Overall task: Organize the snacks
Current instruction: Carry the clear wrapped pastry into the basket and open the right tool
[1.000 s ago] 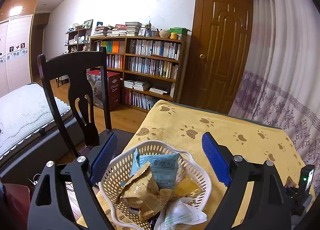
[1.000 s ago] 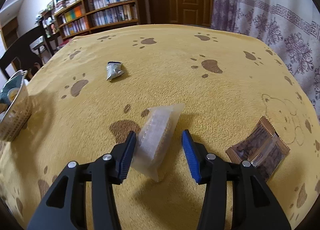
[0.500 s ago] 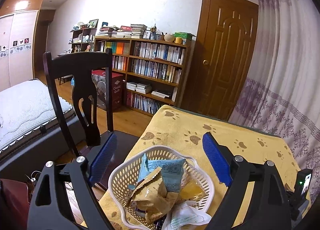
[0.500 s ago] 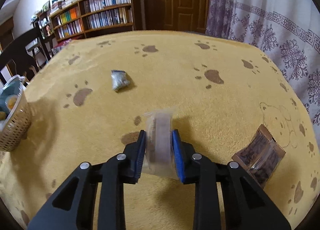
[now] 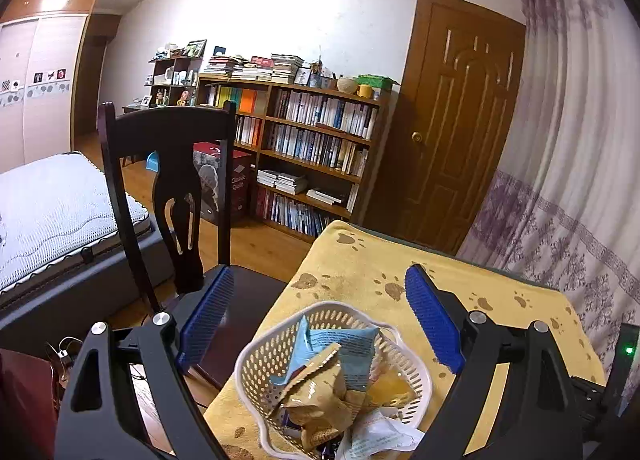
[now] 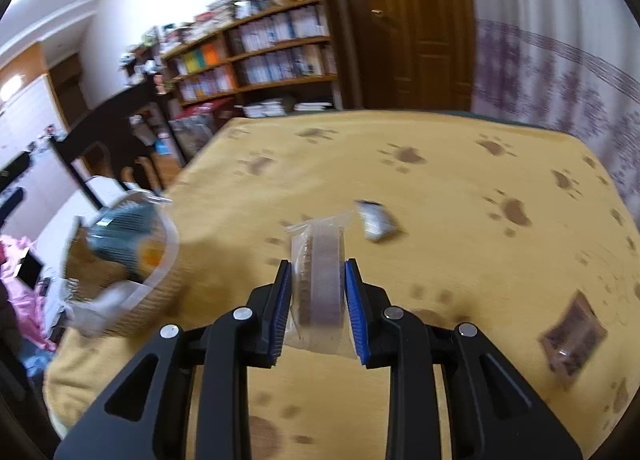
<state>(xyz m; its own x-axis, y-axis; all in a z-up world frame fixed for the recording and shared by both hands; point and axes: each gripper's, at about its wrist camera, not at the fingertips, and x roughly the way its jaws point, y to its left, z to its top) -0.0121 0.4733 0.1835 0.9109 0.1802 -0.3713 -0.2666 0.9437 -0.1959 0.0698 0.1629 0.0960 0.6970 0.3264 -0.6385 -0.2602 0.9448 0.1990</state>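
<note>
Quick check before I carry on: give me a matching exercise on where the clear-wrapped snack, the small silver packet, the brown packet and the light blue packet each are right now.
Things:
1. clear-wrapped snack
2. small silver packet
3. brown packet
4. light blue packet

Places:
A. inside the white basket
B. clamped in the right tool
C. lying on the yellow tablecloth, to the right of the right tool
D. lying on the yellow tablecloth, just beyond the held snack

Pairs: 1-B, 2-D, 3-C, 4-A
</note>
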